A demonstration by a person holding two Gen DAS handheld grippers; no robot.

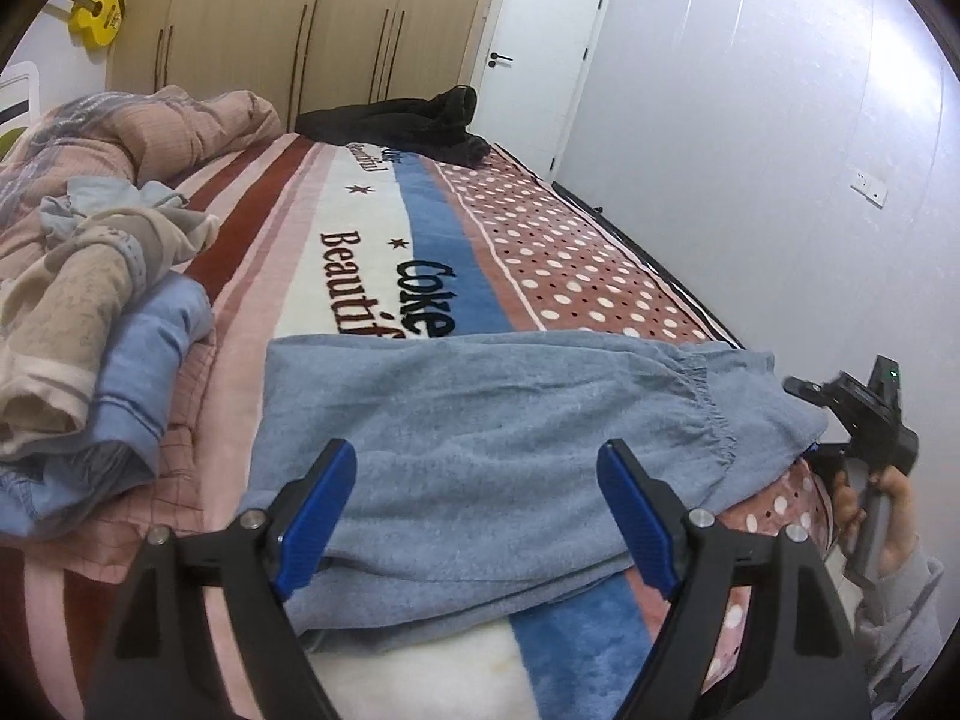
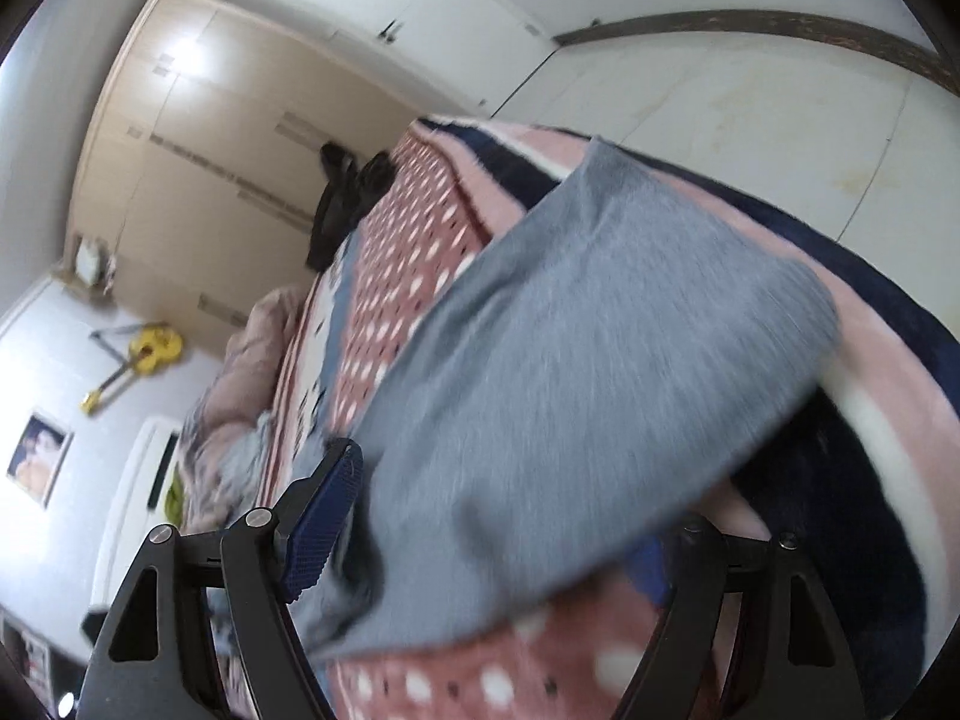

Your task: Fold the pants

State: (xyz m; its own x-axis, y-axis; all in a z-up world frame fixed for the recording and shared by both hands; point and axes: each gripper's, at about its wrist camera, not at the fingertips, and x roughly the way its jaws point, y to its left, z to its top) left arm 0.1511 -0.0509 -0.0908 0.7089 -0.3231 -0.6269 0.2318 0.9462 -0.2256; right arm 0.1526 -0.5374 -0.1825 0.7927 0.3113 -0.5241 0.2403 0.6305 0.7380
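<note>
- Bedroom: white walls, a beige wardrobe [image 1: 270, 30] across the far end, a white door [image 1: 540, 48] beside it. The work surface is a bed under a plush striped and polka-dot blanket [image 1: 540, 252].
- The pants [image 1: 480, 450], grey-blue, lie across the near end of the bed. The gathered elastic waistband [image 1: 714, 396] is toward the right edge, and the cloth there hangs over the side of the bed.
- Left gripper [image 1: 477, 516]: jaws wide apart, hovering just above the pants, holding nothing.
- Right gripper [image 2: 480, 540]: in its own view the cloth drapes over one finger and hides it; the picture is blurred. Cannot tell if it grips the fabric or is only under it. The left view shows it at the bed's right edge, just beside the waistband.
- Handling, as a judgement: soft, light knit, limp, no stiffness. It will sag and bunch when lifted and should cling to the fuzzy blanket rather than slide.
- Best hold: the waistband, thicker and firmer, or a hem; pinch all layers at once.
- Elsewhere: a heap of clothes [image 1: 108, 330] at left, a dark garment [image 1: 408, 120] at the far end.
</note>
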